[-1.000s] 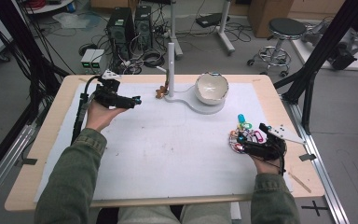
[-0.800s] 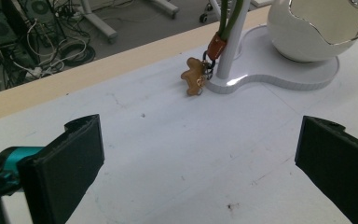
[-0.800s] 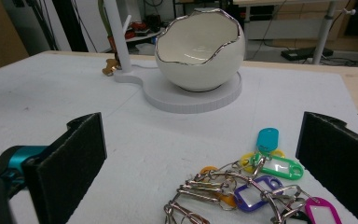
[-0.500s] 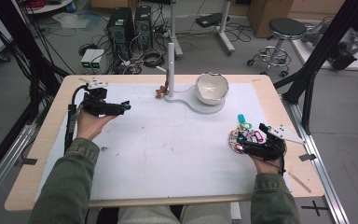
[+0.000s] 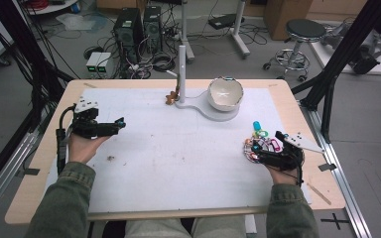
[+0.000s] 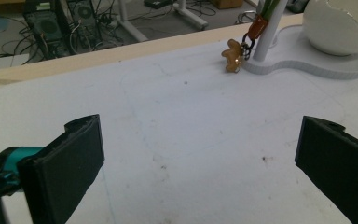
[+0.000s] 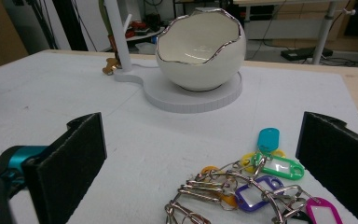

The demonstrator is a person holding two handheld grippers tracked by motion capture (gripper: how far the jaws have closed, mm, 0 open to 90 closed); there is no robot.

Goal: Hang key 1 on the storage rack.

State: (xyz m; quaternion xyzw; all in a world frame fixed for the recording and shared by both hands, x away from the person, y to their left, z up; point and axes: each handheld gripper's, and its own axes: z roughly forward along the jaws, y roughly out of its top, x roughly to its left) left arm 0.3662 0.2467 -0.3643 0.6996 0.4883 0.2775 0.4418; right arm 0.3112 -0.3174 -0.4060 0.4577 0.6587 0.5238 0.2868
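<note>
The left claw (image 6: 191, 154) is held spread wide over bare white worktop (image 6: 182, 121), with a gingerbread charm (image 6: 232, 55) well ahead of it beside a white post (image 6: 266, 32). The right claw (image 7: 196, 163) is likewise spread; a bunch of key tags (image 7: 247, 191) lies between its jaws, an eggshell bowl (image 7: 200, 49) farther ahead.

- The left gripper (image 5: 120, 122) sits in the person's left hand (image 5: 82, 145) at the table's left side, jaws spread wide and pointing right.
- The right gripper (image 5: 250, 152) sits in the right hand (image 5: 283, 173) at the right side, jaws wide apart, pointing left.
- Both forearms wear green sleeves (image 5: 62, 198).
</note>
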